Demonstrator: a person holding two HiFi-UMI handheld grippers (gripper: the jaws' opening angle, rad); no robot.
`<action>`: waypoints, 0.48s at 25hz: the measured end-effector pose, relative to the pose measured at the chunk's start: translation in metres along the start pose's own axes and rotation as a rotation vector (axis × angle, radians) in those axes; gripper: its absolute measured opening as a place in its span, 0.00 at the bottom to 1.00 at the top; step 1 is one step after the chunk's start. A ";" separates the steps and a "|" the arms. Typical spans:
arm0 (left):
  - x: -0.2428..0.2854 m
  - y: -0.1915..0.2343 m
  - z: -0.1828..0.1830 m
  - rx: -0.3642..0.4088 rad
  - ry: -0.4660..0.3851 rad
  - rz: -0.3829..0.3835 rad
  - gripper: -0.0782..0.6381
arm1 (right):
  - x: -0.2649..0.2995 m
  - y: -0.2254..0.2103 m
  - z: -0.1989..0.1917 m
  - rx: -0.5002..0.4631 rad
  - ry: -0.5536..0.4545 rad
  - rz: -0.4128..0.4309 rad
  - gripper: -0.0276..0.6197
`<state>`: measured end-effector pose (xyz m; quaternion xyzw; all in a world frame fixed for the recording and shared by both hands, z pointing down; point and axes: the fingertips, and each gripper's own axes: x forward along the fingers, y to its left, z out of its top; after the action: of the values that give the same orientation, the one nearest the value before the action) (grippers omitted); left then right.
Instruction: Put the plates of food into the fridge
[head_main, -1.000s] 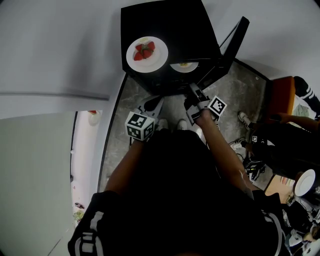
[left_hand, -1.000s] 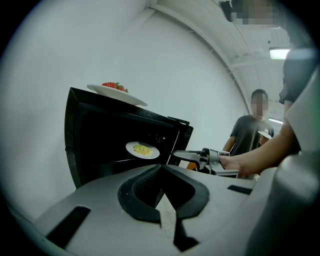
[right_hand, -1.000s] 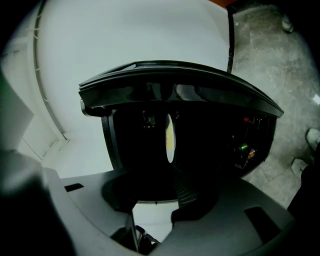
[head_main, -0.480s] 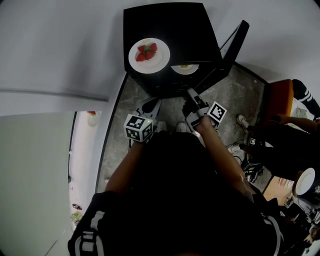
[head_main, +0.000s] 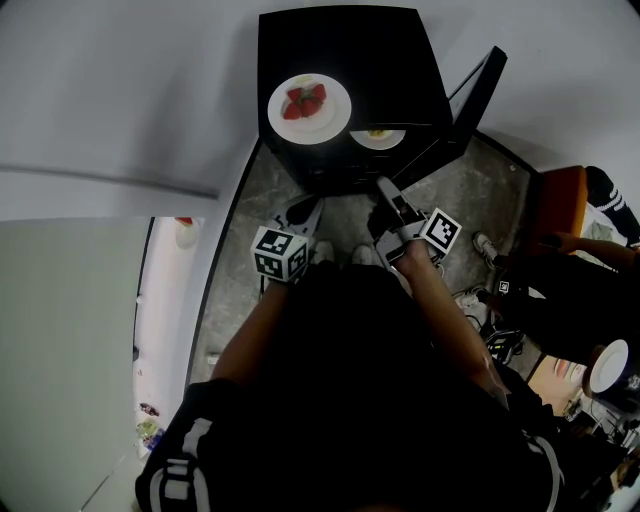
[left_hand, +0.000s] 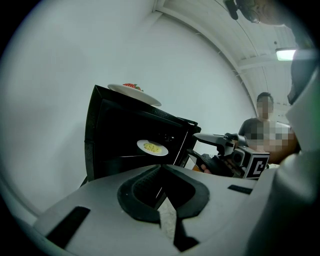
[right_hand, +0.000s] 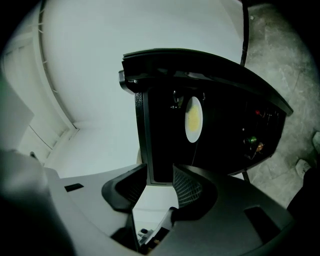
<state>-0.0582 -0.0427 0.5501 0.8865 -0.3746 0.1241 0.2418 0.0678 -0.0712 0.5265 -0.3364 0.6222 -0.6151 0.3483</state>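
White plate (right_hand: 193, 119) in fridge (right_hand: 200, 62) ahead of right tongs (right_hand: 159, 172) | parted, empty | left tongs (left_hand: 161, 167) closed

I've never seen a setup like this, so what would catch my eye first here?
A plate of strawberries sits on top of a small black fridge whose door stands open. Inside sits a second plate with yellow food. The left gripper and right gripper hover in front, empty.
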 end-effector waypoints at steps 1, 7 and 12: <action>0.000 0.001 0.000 -0.001 -0.001 0.002 0.14 | 0.001 0.003 -0.003 0.004 0.005 0.004 0.28; -0.001 0.009 -0.002 -0.011 0.002 0.021 0.14 | 0.009 0.017 -0.020 0.017 0.046 0.027 0.28; 0.000 0.011 -0.001 -0.015 -0.004 0.022 0.14 | 0.017 0.030 -0.025 -0.009 0.077 0.043 0.28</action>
<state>-0.0661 -0.0491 0.5551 0.8807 -0.3857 0.1221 0.2464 0.0384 -0.0719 0.4960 -0.3005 0.6449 -0.6173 0.3358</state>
